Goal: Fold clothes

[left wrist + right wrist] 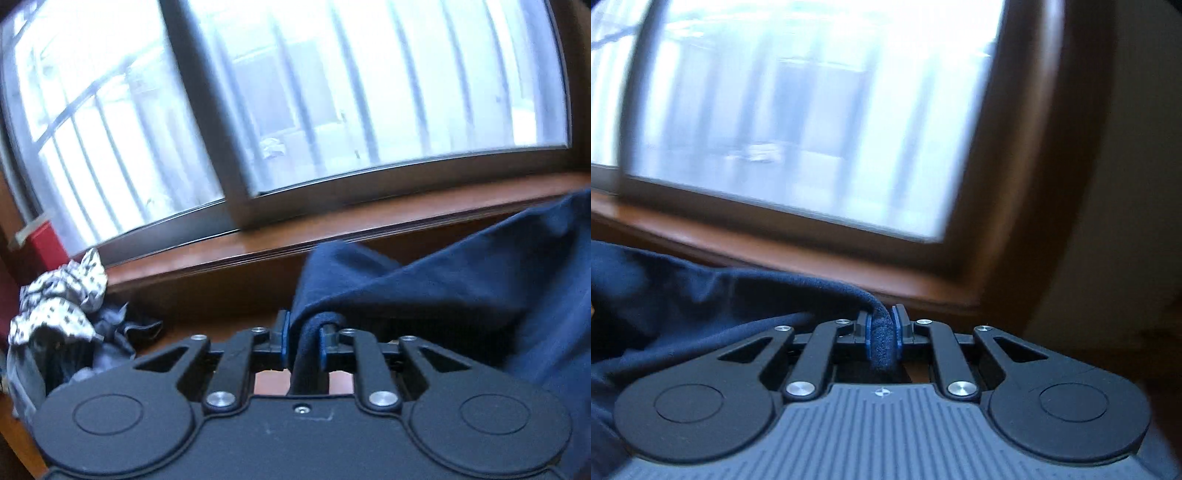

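A navy blue garment hangs lifted in front of the window, stretching off to the right in the left wrist view. My left gripper is shut on a bunched fold of it, and the cloth runs down between the blue pads. In the right wrist view the same navy garment spreads to the left. My right gripper is shut on its thick rolled edge, which is squeezed tightly between the pads. Both grippers point toward the window, and the cloth spans between them.
A large window with a brown wooden sill fills the background. A crumpled pile of black-and-white patterned clothes lies at the left below the sill, with a red box behind it. A plain wall stands right of the window frame.
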Action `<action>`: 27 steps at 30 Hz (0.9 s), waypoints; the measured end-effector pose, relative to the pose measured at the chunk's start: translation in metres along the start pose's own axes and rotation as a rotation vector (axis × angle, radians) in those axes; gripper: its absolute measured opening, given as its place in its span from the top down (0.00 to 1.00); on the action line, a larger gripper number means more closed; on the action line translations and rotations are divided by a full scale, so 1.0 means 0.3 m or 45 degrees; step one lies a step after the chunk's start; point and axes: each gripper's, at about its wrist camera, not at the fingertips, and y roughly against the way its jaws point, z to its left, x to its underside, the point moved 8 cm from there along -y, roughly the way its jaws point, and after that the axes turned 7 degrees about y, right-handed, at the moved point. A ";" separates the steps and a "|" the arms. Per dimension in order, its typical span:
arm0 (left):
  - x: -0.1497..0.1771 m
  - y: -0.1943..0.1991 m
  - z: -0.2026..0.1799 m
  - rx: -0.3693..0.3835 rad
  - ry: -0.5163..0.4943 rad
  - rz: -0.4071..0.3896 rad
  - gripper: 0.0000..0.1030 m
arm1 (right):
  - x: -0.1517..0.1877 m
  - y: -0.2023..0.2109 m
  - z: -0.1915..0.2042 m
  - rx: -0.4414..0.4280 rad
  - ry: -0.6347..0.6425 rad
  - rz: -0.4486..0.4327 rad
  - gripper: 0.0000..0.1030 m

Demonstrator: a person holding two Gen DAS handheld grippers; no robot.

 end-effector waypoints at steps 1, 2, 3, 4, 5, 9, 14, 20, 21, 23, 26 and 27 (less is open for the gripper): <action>0.006 -0.024 -0.045 -0.013 -0.049 0.014 0.55 | 0.002 -0.019 -0.051 0.056 0.013 -0.003 0.88; 0.012 -0.047 -0.090 -0.028 -0.098 0.026 0.34 | 0.015 -0.055 -0.090 0.109 0.048 0.007 0.85; 0.021 -0.064 -0.129 -0.038 -0.142 0.037 0.28 | 0.030 -0.096 -0.127 0.162 0.088 0.019 0.64; 0.031 -0.081 -0.166 -0.048 -0.185 0.048 0.25 | 0.058 -0.149 -0.152 0.207 0.131 0.063 0.54; 0.043 -0.082 -0.195 -0.042 -0.215 0.053 0.24 | 0.084 -0.191 -0.166 0.229 0.154 0.129 0.31; 0.098 -0.078 -0.271 0.005 -0.288 0.077 0.18 | 0.148 -0.203 -0.134 0.134 0.143 0.227 0.28; 0.180 -0.049 -0.267 0.027 -0.280 0.170 0.18 | 0.205 -0.055 0.083 -0.226 0.110 0.230 0.25; 0.272 0.059 -0.242 0.139 -0.182 0.280 0.17 | 0.275 0.134 0.296 -0.500 0.153 0.253 0.25; 0.289 0.080 -0.240 0.155 -0.160 0.301 0.17 | 0.294 0.153 0.297 -0.470 0.176 0.273 0.25; 0.323 0.119 -0.234 0.200 -0.145 0.327 0.17 | 0.333 0.176 0.274 -0.401 0.176 0.326 0.25; 0.364 0.164 -0.273 0.274 -0.184 0.332 0.17 | 0.397 0.180 0.179 -0.281 0.053 0.432 0.24; 0.374 0.171 -0.297 0.306 -0.200 0.328 0.17 | 0.422 0.177 0.146 -0.255 -0.009 0.468 0.23</action>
